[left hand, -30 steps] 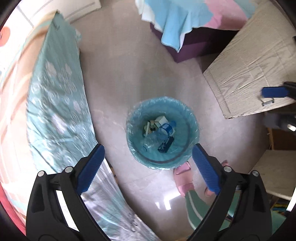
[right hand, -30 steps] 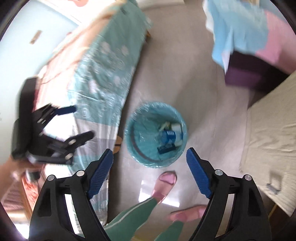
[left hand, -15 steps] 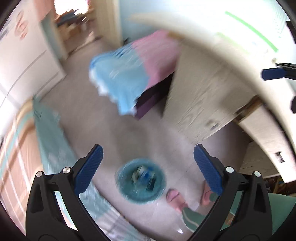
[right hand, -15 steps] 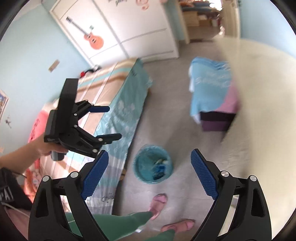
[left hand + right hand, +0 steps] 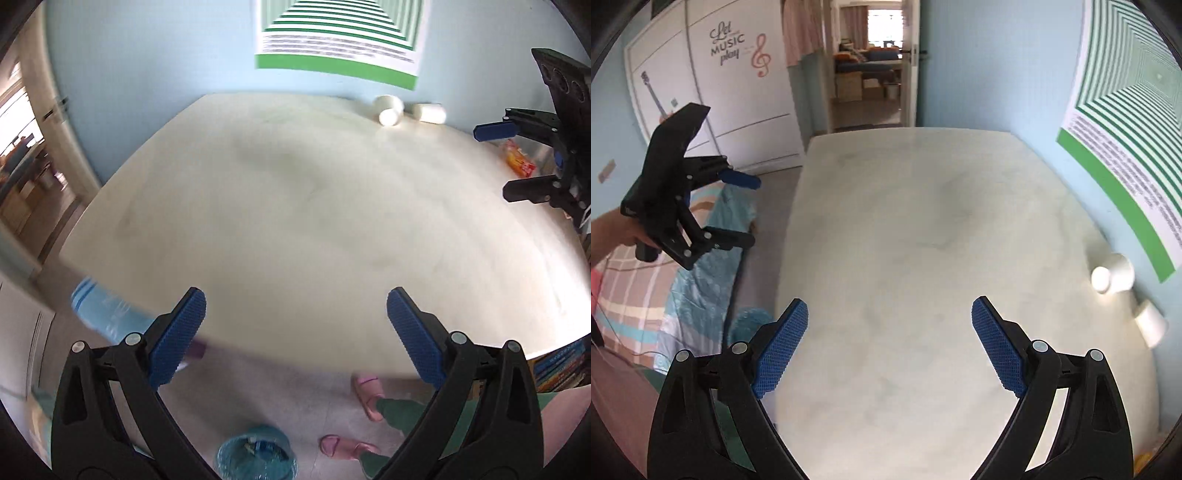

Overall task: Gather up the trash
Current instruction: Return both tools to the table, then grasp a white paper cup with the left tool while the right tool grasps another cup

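Left gripper (image 5: 295,332) held over near edge of pale desk (image 5: 295,206), blue-padded fingers (image 5: 177,334) spread wide, nothing between them. Same gripper visible in right wrist view at left (image 5: 738,206), off desk's left edge, above bed, gripped by a hand (image 5: 635,236), jaws apart and empty.

Right gripper (image 5: 890,347) over desk top (image 5: 923,240), fingers wide, empty. Seen from left wrist view at far right (image 5: 513,158), also apart, hovering over right side of desk.

Trash bin (image 5: 256,458) with teal liner on floor, bottom centre of left view, below near desk edge, some items inside, blurred. In right view only a sliver of teal liner (image 5: 750,321) at left of desk, partly behind left finger.

On desk: two white cups (image 5: 388,109) lying on their sides at far edge by wall, just beside each other; in right view same cups (image 5: 1112,275) at right edge near wall. Orange-red wrapper (image 5: 519,160) at right of desk, below right gripper's upper finger; touching or not, cannot tell.

Green-striped poster (image 5: 340,37) on blue wall behind desk. Pink slippers (image 5: 365,395) and green trouser legs on floor, right of bin. Blue cloth (image 5: 107,314) at left under desk edge, blurred. Wardrobe with music lettering (image 5: 727,48) and open doorway (image 5: 871,66) far in right view.
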